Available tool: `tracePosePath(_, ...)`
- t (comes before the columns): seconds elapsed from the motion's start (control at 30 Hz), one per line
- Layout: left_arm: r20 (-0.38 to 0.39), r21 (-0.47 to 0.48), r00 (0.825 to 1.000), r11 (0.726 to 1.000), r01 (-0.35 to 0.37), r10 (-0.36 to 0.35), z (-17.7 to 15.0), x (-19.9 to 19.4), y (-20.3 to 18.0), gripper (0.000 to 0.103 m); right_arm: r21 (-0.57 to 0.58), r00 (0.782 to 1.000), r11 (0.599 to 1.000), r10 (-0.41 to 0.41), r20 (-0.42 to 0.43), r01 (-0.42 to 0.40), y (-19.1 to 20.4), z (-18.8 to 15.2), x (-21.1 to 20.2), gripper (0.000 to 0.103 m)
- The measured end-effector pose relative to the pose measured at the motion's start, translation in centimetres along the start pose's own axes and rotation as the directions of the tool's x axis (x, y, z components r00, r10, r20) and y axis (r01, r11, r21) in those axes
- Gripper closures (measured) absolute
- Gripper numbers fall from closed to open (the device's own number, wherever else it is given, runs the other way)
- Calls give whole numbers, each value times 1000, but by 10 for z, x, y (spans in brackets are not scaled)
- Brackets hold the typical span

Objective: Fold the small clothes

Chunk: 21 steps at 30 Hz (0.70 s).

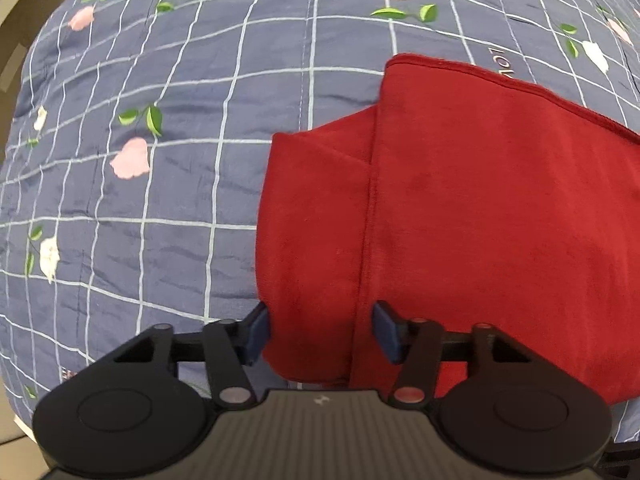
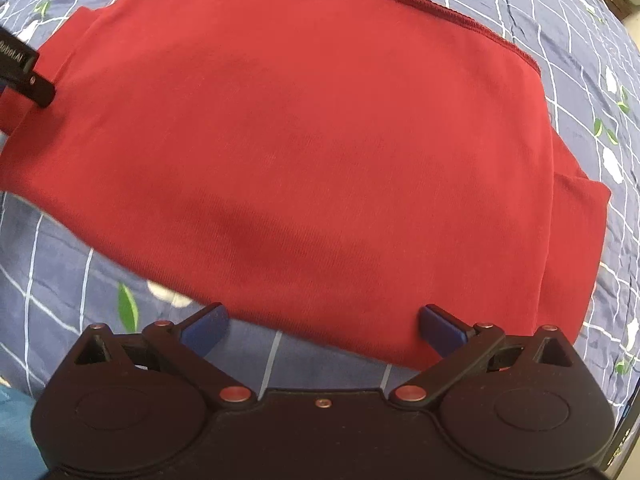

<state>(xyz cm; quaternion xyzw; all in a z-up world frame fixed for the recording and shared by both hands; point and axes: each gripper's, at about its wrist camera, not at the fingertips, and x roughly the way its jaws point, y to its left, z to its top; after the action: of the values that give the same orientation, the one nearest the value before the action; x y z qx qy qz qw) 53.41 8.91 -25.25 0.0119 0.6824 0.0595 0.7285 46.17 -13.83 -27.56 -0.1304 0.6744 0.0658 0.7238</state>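
Garment (image 2: 320, 140): one red knit item, partly folded, lying flat on a bed quilt (image 1: 160, 184) of blue-grey check with pink and white flowers. A stitched hem runs along its far edge in both wrist views; narrower folded layers stick out from under the top panel at both ends.

Left gripper (image 1: 320, 330): jaws apart, nothing clamped. The garment's near edge lies between its two blue pads (image 1: 258, 332), one pad at the outer folded edge, the other over the main panel. A vertical fold line runs straight ahead from between the pads. Contact with the cloth cannot be told.

Right gripper (image 2: 322, 328): jaws wide apart, empty. The garment's near edge lies just ahead; one pad sits at the cloth, the other over bare quilt. The bulk of the garment spreads ahead.

Governing relation: the long axis lies crosswise to both grippers, its near long edge facing them. The left gripper is at one end, the right toward the other; both are at the edge, the left set deeper over the cloth.

Judgement: likely next step is pinching the near edge at both ends and carrying it toward the far hem.

Other: teal cloth (image 2: 16, 432) at the right view's lower corner.
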Motion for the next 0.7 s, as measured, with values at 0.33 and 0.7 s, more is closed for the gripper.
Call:
tracePosePath(0.33,47,28,998,998,-53,52,0,-18,-11,92,47,999,999,11,34,-12,-15,-11,-9,0)
tracePosePath(0.7,139,21,990,1000,-21,18,-8,-47,-18,99,67,998,998,7,66,-12,-37,-36,-18,0)
